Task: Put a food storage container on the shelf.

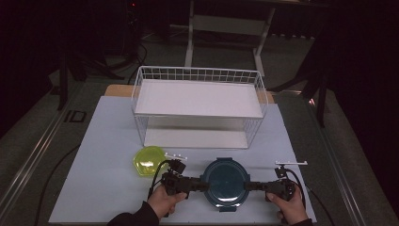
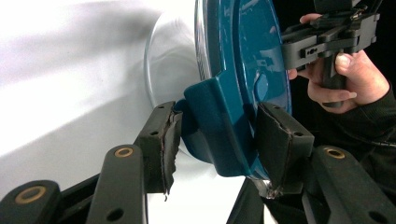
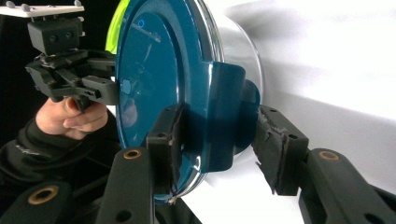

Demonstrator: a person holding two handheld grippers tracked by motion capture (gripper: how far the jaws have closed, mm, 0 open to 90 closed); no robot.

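A round clear container with a teal lid (image 1: 225, 181) rests on the white table near the front edge. My left gripper (image 1: 203, 184) meets its left side latch, and in the left gripper view the gripper (image 2: 219, 144) is shut on that teal latch (image 2: 212, 121), one pad on the lid face and one under the tab. My right gripper (image 1: 248, 186) holds the opposite side. In the right gripper view it (image 3: 217, 144) is shut across the right latch (image 3: 219, 116) in the same way. Each gripper view shows the other hand and its gripper beyond the lid.
A yellow-green translucent dish (image 1: 148, 161) lies just left of the container, close to my left gripper. A white two-level wire rack (image 1: 197, 101) stands at the back of the white table surface (image 1: 103, 188). Dark floor and furniture legs surround the table.
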